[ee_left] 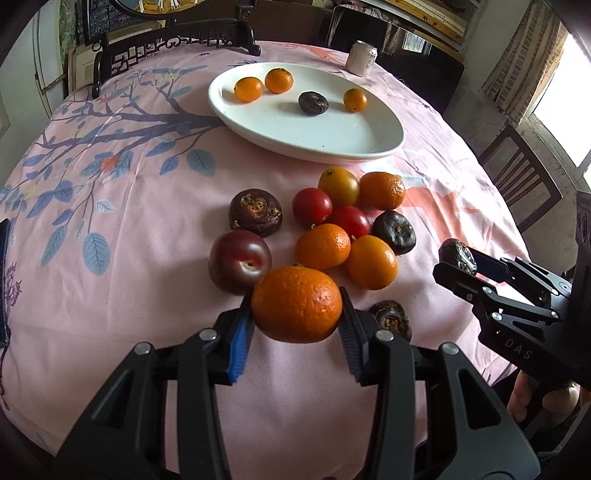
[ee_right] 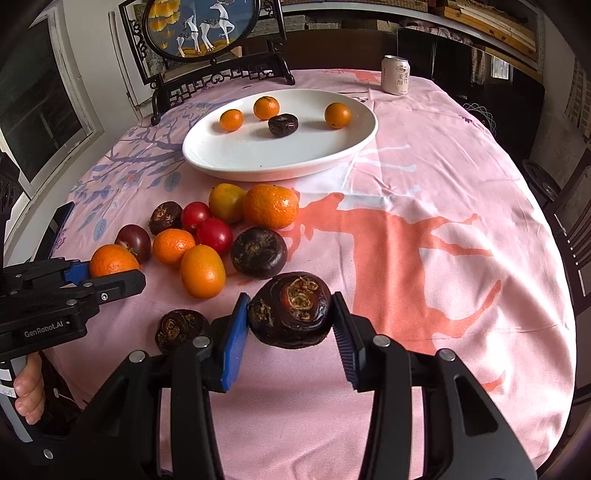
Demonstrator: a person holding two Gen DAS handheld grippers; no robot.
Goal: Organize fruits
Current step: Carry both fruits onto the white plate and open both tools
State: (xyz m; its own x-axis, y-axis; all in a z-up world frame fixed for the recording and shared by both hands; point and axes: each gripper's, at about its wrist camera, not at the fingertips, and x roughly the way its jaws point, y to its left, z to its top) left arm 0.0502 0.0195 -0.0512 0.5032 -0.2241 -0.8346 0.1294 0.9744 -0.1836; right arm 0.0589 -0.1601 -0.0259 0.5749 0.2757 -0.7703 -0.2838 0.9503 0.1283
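My left gripper (ee_left: pixel 296 317) is shut on an orange mandarin (ee_left: pixel 296 304), held just above the cloth at the near edge of the fruit pile; it also shows in the right wrist view (ee_right: pixel 107 271). My right gripper (ee_right: pixel 290 317) is shut on a dark water chestnut (ee_right: pixel 290 310), also seen in the left wrist view (ee_left: pixel 458 256). A white oval plate (ee_left: pixel 332 136) at the far side holds three small oranges and one dark chestnut (ee_left: pixel 313 102). Loose mandarins, red tomatoes, a plum (ee_left: pixel 240 266) and chestnuts lie between the plate and the grippers.
A drink can (ee_right: pixel 396 75) stands at the table's far edge. A framed deer ornament on a dark stand (ee_right: pixel 199 33) is behind the plate. A dark phone (ee_right: pixel 61 225) lies at the left. Chairs stand on the right. One chestnut (ee_right: pixel 179 328) lies by my right gripper.
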